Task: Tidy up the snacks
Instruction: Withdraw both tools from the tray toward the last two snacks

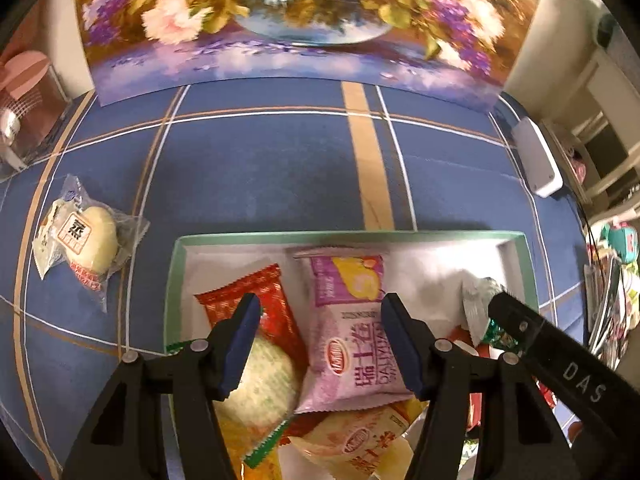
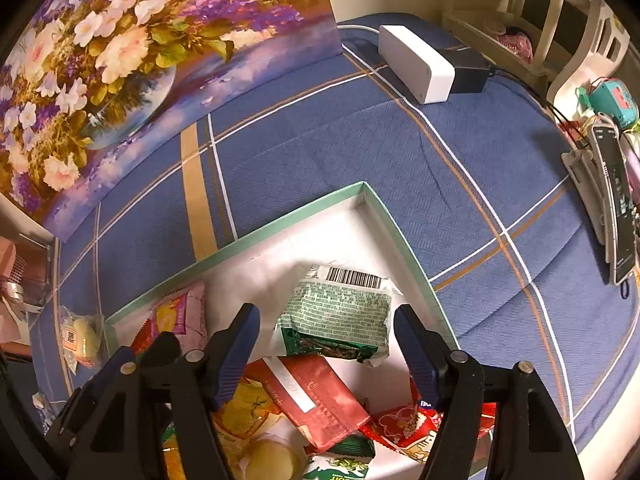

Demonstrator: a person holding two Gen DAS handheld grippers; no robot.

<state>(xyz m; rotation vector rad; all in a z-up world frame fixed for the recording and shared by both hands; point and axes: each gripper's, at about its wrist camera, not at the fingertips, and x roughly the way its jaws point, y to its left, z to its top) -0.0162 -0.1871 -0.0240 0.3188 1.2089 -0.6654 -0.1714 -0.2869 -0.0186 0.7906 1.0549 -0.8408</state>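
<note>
A shallow white box with a green rim (image 1: 256, 236) (image 2: 404, 240) lies on the blue checked cloth and holds several snack packets. My left gripper (image 1: 320, 344) is open and empty, above a pink-purple packet (image 1: 352, 332) and a red packet (image 1: 260, 300). My right gripper (image 2: 326, 350) is open and empty, above a green-and-white packet (image 2: 340, 312) and a dark red packet (image 2: 316, 400). One clear-wrapped steamed bun (image 1: 86, 240) lies on the cloth left of the box; it also shows in the right wrist view (image 2: 82, 342). The right gripper's finger (image 1: 560, 360) shows in the left wrist view.
A flower painting (image 1: 288, 20) stands along the back of the cloth. A white device (image 2: 416, 62) with a black adapter lies at the back right. A clear jar (image 1: 24, 108) stands at far left. A rack with cluttered items (image 2: 612, 192) is at the right edge.
</note>
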